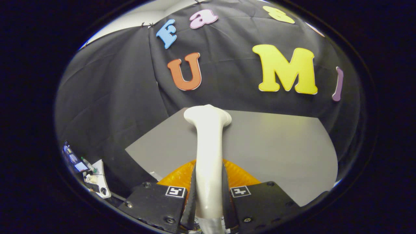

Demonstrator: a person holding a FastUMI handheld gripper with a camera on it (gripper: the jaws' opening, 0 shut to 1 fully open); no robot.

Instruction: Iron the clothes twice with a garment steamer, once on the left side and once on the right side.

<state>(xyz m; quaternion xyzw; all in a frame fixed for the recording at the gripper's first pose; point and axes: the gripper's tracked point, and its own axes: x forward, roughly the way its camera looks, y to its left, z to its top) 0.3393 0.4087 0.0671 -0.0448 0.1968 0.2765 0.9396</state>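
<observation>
Both fingers (194,191) of gripper (208,195) clamp white garment steamer (208,146) handle, head pointing to 12 o'clock over grey table (276,146); orange clothes (182,177) just under fingers at 6 o'clock.

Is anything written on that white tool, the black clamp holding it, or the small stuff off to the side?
No words or numbers can be read on any of them.
Garment steamer, clamped between the two fingers of the gripper: plain white, no print visible.
Square tags on the gripper's fingers: black-and-white patterns, not words.
Small lit screen beside the grey table: too small to read.
</observation>
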